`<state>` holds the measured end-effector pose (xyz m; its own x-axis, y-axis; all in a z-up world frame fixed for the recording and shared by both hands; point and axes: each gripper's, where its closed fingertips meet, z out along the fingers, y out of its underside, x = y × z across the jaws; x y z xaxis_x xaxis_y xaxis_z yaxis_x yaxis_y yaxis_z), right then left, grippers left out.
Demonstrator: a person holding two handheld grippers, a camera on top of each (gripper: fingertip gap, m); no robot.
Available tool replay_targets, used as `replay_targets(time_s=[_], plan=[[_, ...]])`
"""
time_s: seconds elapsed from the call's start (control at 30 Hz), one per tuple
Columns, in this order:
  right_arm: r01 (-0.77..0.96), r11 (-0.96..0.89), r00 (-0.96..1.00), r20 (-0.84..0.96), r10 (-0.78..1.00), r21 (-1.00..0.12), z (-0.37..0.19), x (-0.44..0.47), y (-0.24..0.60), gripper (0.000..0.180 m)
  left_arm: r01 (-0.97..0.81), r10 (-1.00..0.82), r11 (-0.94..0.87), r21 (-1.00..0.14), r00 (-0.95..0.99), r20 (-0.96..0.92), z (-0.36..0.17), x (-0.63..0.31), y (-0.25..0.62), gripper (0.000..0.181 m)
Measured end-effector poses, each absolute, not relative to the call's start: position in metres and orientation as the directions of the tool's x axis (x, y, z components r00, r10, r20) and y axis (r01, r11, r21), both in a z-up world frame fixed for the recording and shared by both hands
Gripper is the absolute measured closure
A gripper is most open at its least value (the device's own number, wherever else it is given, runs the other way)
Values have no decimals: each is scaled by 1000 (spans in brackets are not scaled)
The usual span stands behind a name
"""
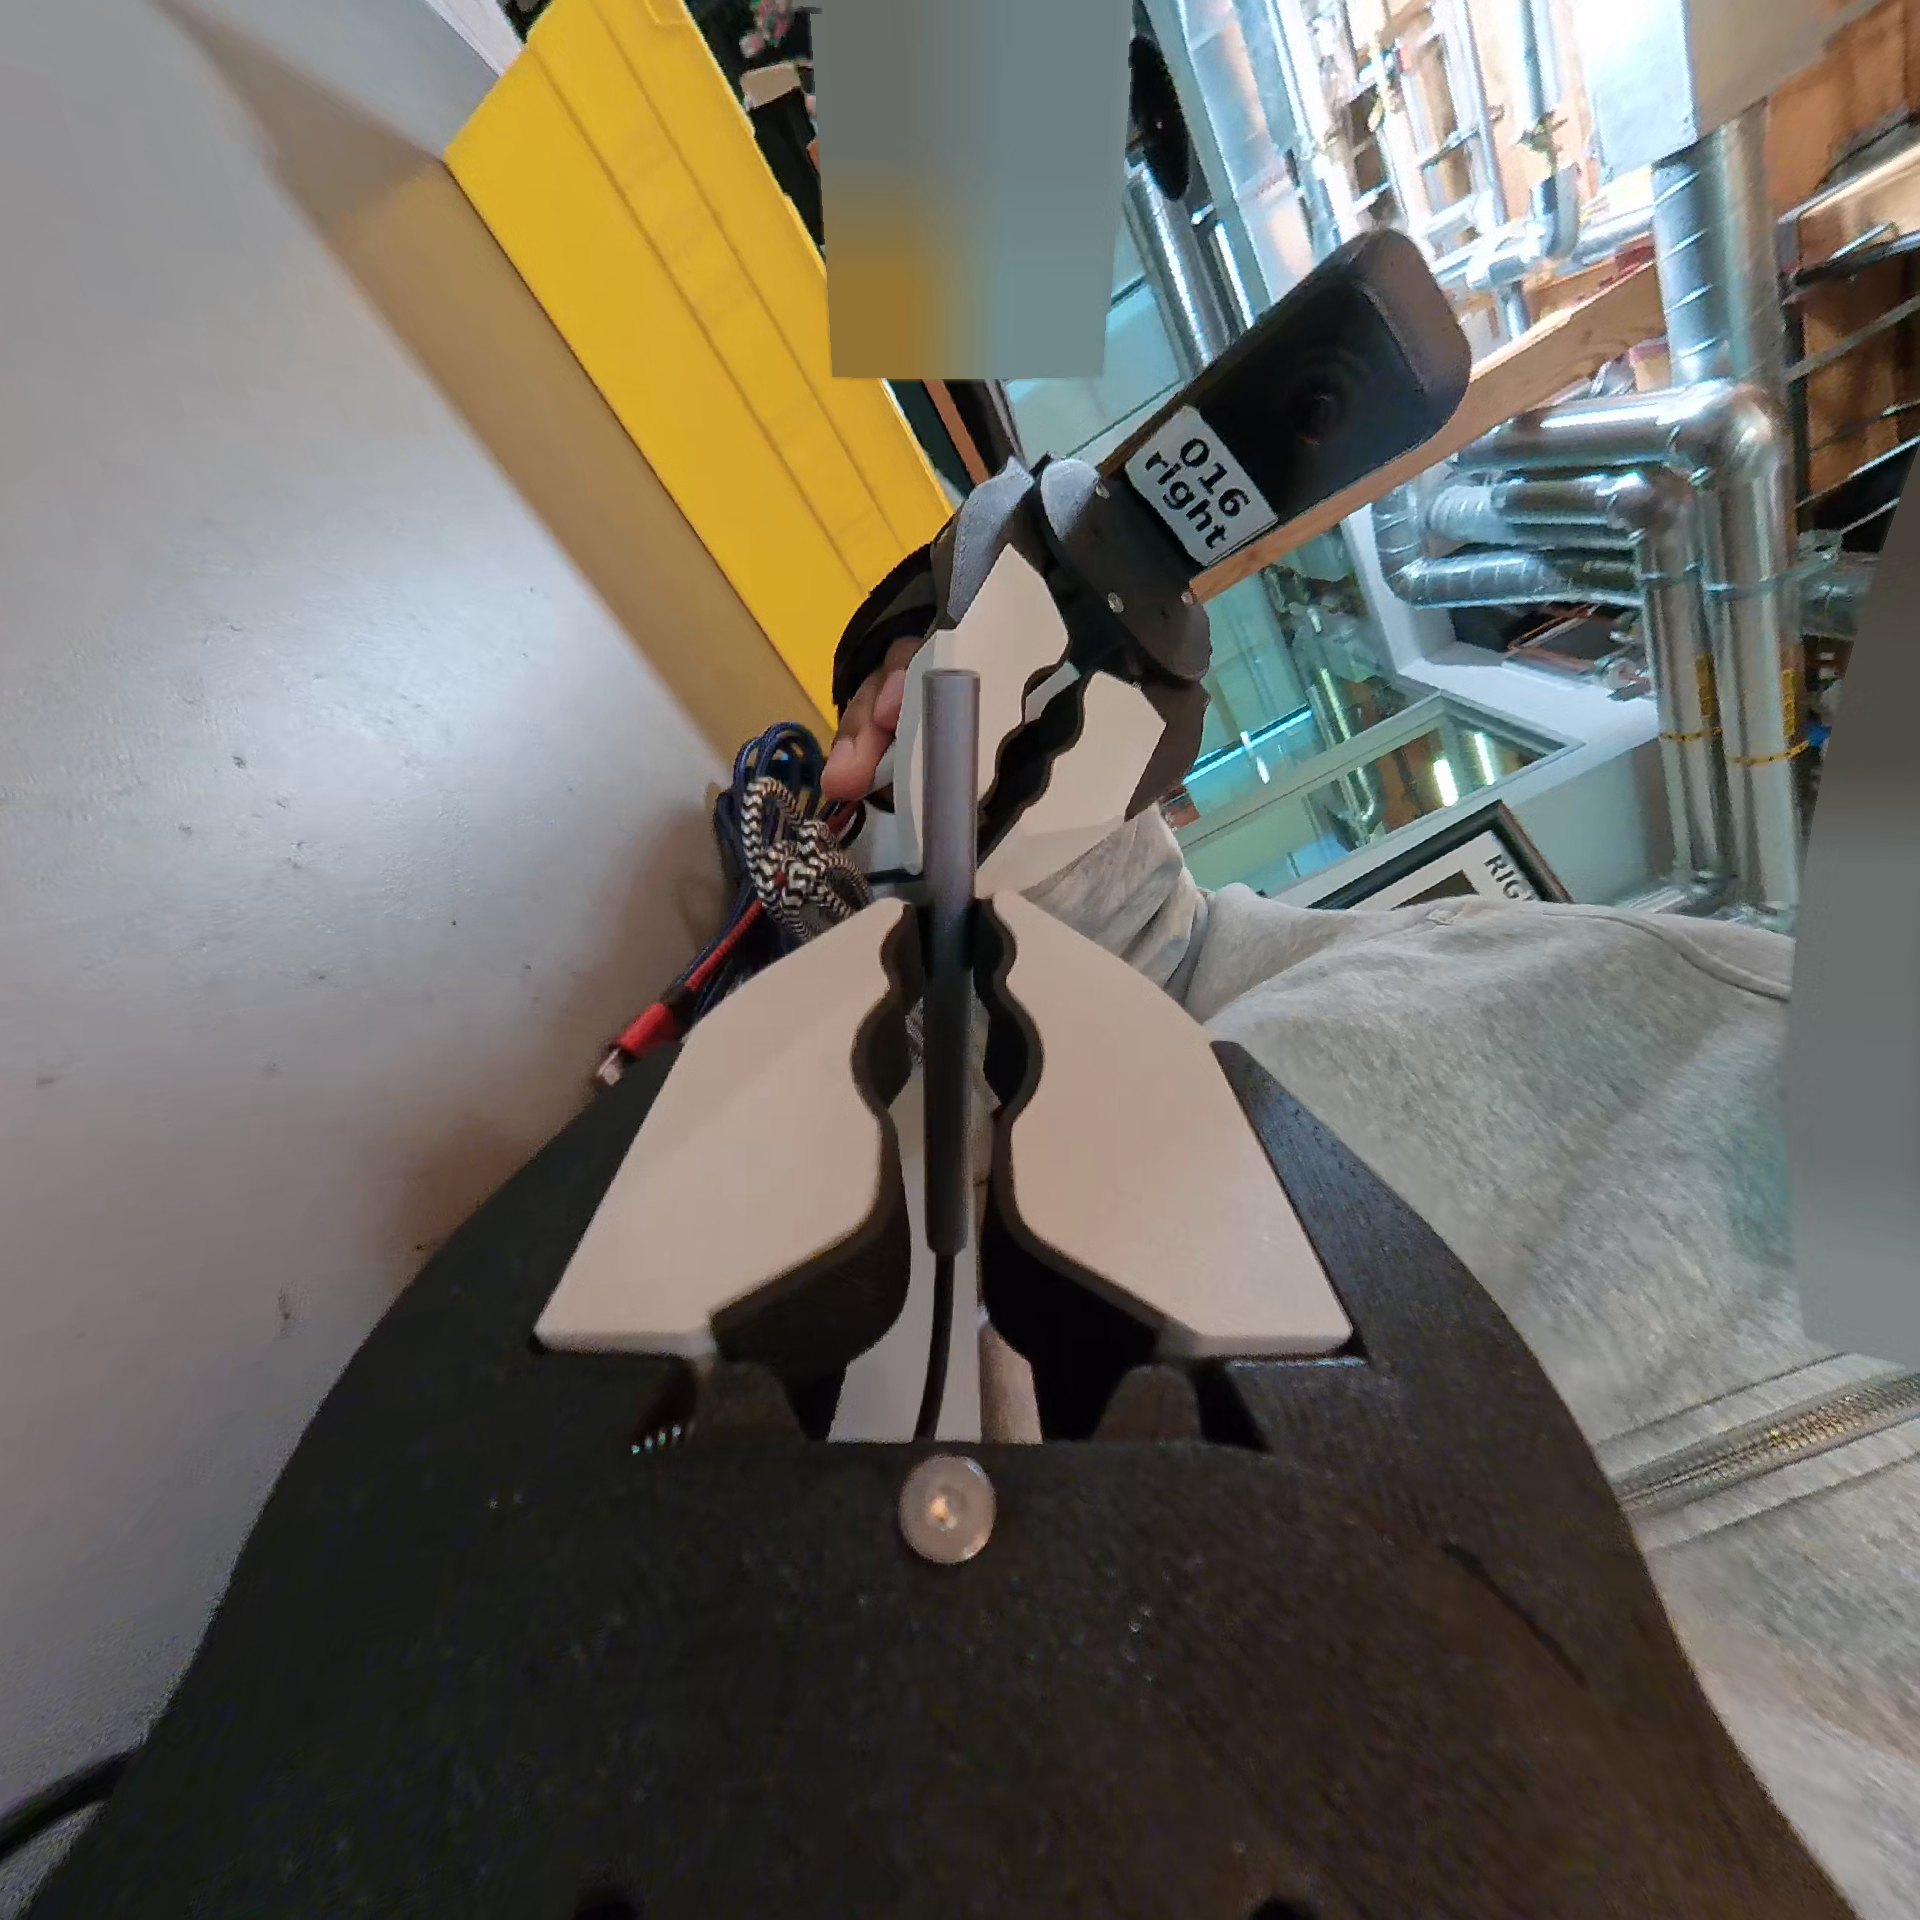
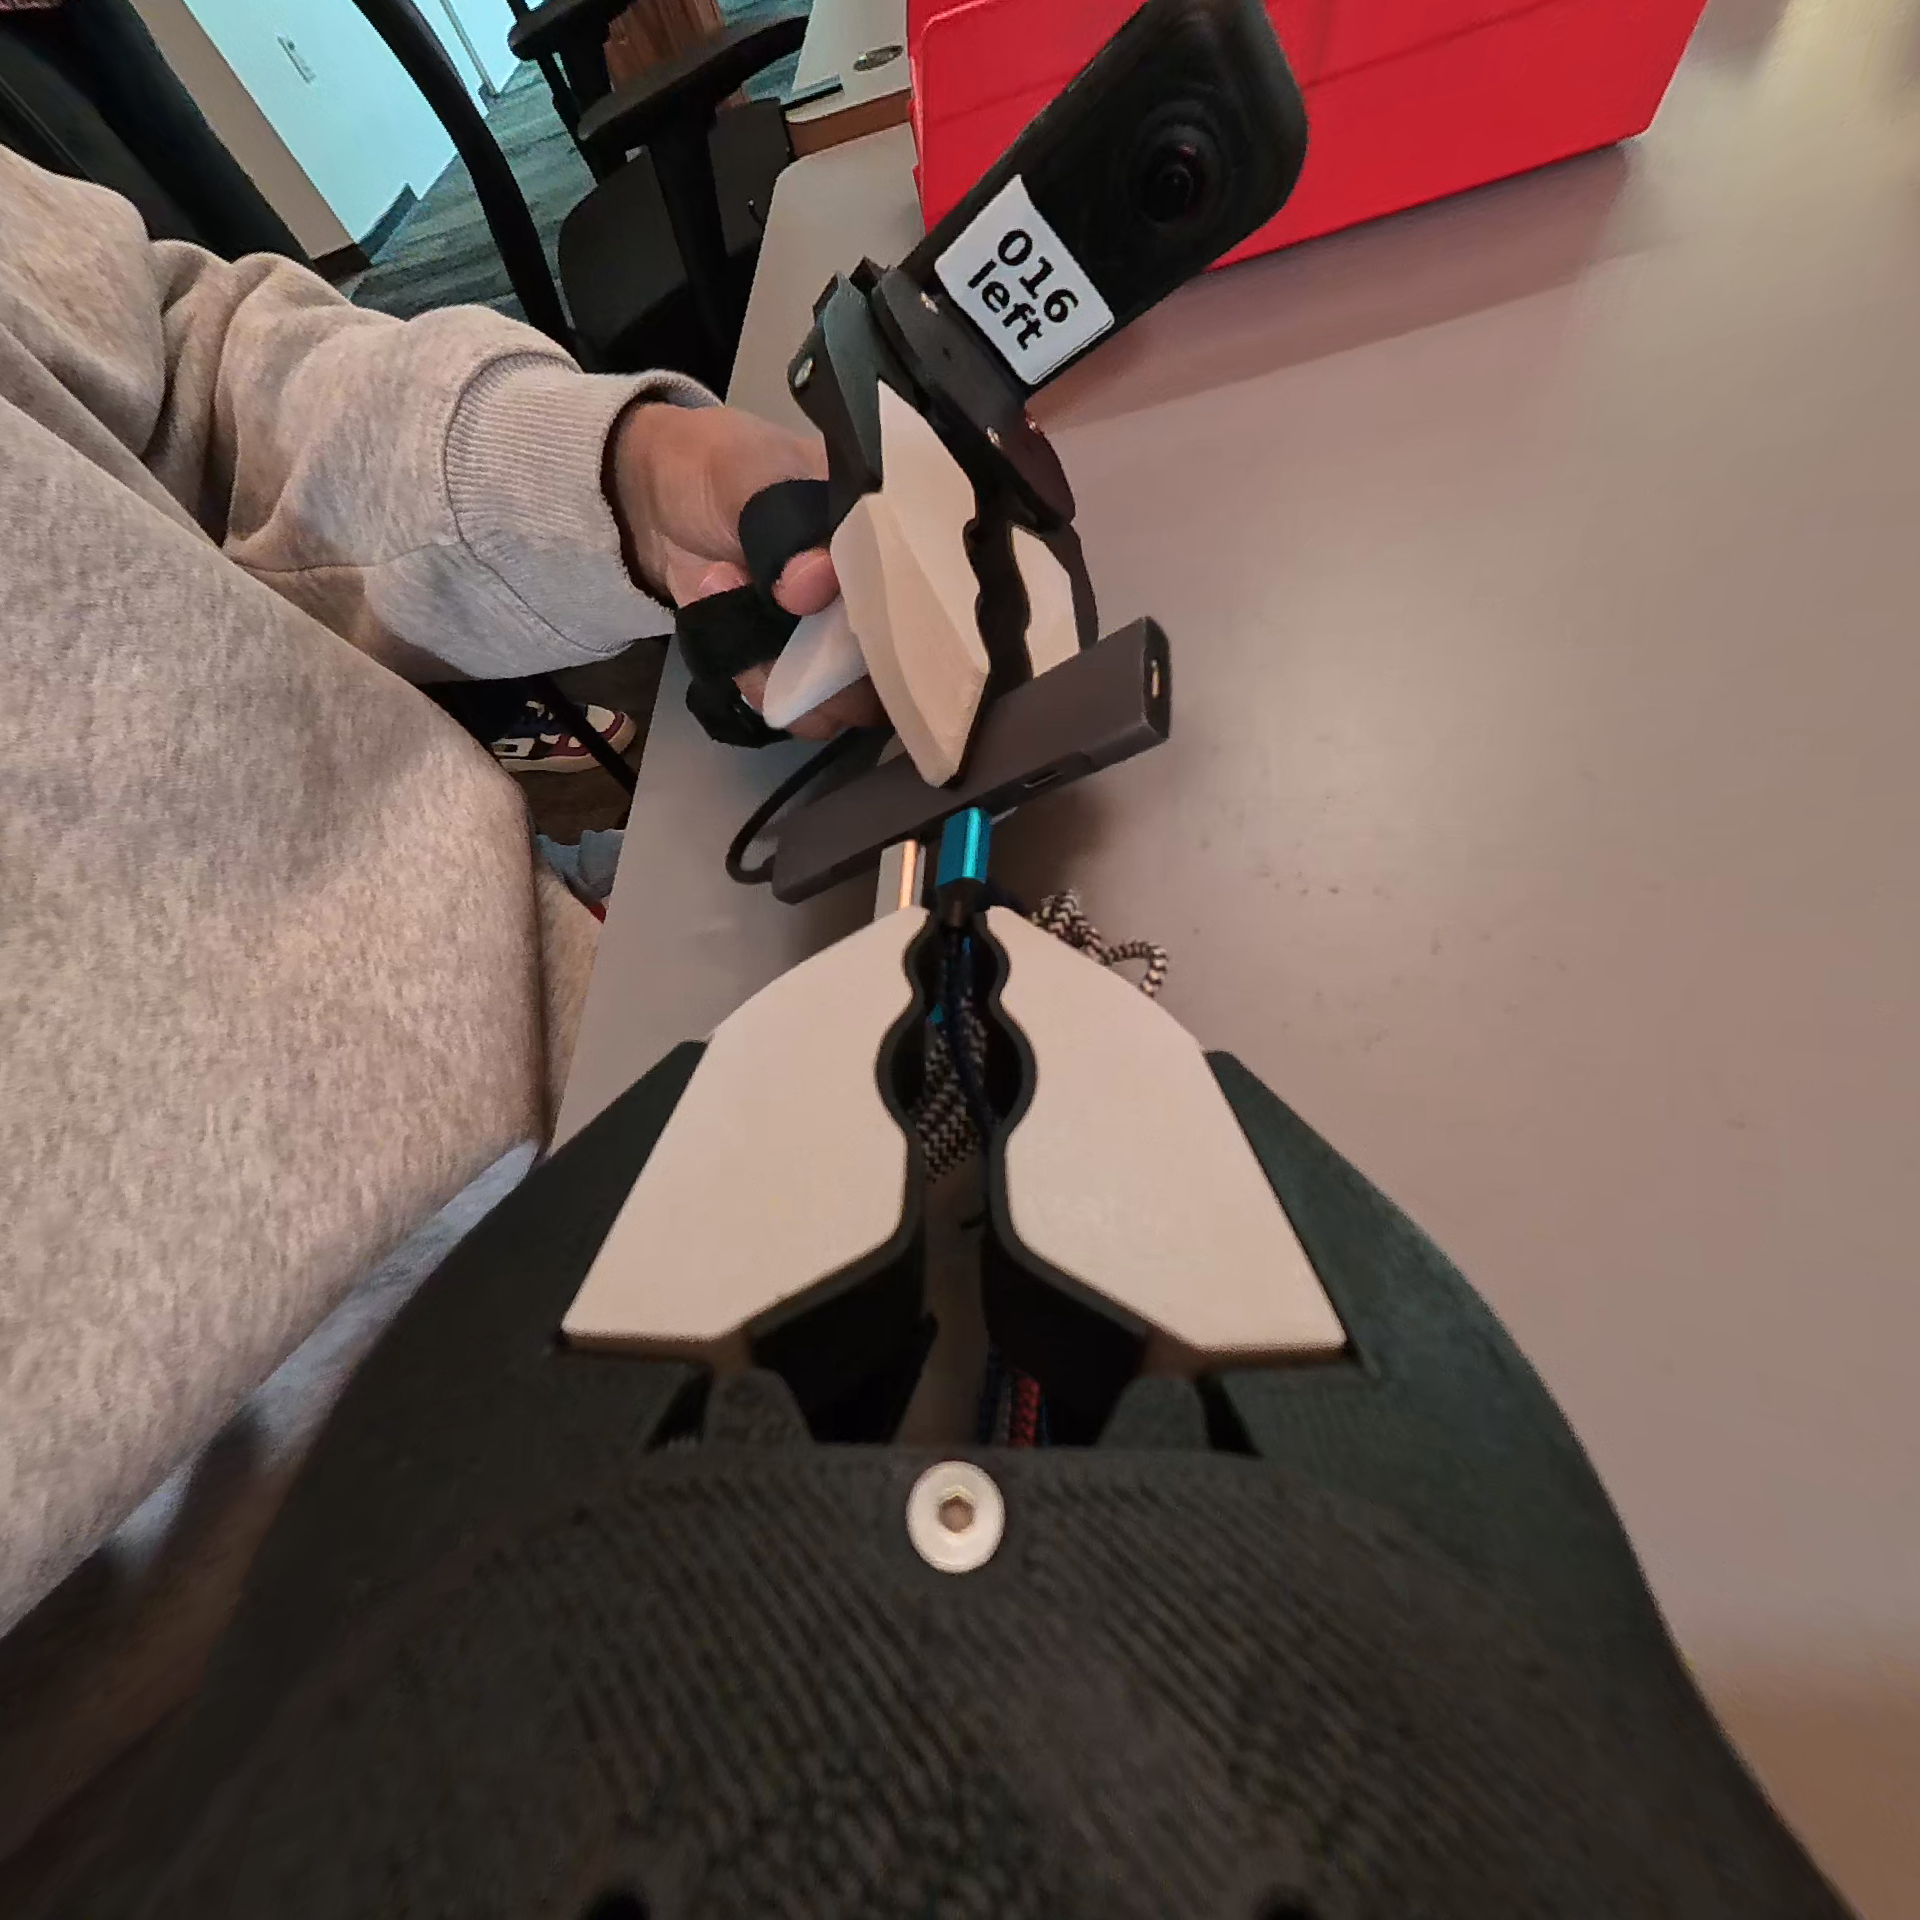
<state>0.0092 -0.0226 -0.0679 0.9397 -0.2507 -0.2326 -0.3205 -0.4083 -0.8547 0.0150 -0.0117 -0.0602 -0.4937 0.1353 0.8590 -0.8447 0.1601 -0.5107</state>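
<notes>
Two handheld grippers met at a USB hub w/ a blue-plug cable, above a grey table.

Left wrist view: left gripper (image 1: 943, 935) was clenched on the grey USB hub (image 1: 948, 831), a slim metal bar held edge-on between the fingers, its thin black lead (image 1: 933, 1351) trailing back toward the cam. Judged rigid, light, smooth-sided, so grip mid-body on the flat faces. Right gripper (image 1: 1023, 800) sat just beyond the hub; a yellow bin (image 1: 665, 312) and a pile of braided cables (image 1: 790, 862) lay behind. Right wrist view: right gripper (image 2: 958, 940) was closed on the blue-plug cable (image 2: 962, 852) just behind the plug, whose tip sat at the hub's (image 2: 1039, 727) side port; whether seated, cannot tell. Cable judged limp; plug shell is the stiff hold pt. Red bin (image 2: 1455, 104) stood at the table's (image 2: 1455, 727) far side.
</notes>
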Motion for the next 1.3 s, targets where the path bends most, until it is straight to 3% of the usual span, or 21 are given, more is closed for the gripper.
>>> replay_targets(time_s=[0.2, 0.4, 0.57, 0.63, 0.7, 0.73, 0.83, 0.93, 1.0, 1.2, 1.3], plan=[[-319, -399, 936, -220, -274, -860, -67, 14, -26, 173, -765, 84, 268, -585, -587, 805, -73, 0, -19, 171], [-312, -392, 927, -186, -326, -866, -66, 22, -27, 173, -813, 69, 188, -552, -549, 833, -69, 13, -19, 170], [-319, -356, 904, -169, -393, -879, -64, 33, -31, 174, -843, 39, 134, -522, -522, 852, -70, 23, -17, 148], [-329, -335, 893, -176, -414, -883, -63, 37, -32, 174, -844, 36, 143, -517, -517, 855, -71, 21, -19, 150], [-321, -331, 893, -167, -417, -887, -64, 37, -31, 174, -836, 19, 148, -528, -531, 847, -73, 20, -19, 172], [-310, -334, 896, -155, -417, -890, -64, 37, -31, 174, -836, 18, 148, -528, -531, 847, -73, 20, -19, 172], [-241, -317, 900, -89, -426, -917, -54, 40, -33, 168, -862, 21, 131, -490, -492, 871, -73, 24, -18, 172], [-27, -290, 908, 97, -407, -957, -32, 35, -36, 176, -886, 30, 94, -454, -454, 891, -71, 30, -14, 173], [67, -366, 898, 216, -384, -928, -37, 31, -36, 178, -892, 33, 85, -444, -443, 896, -70, 32, -13, 173], [96, -556, 888, 323, -327, -826, -77, 29, -25, 170, -882, 45, 104, -459, -457, 888, -69, 28, -13, 172], [117, -588, 869, 369, -330, -801, -79, 31, -25, 174, -875, 46, 116, -470, -468, 882, -69, 26, -14, 172]])
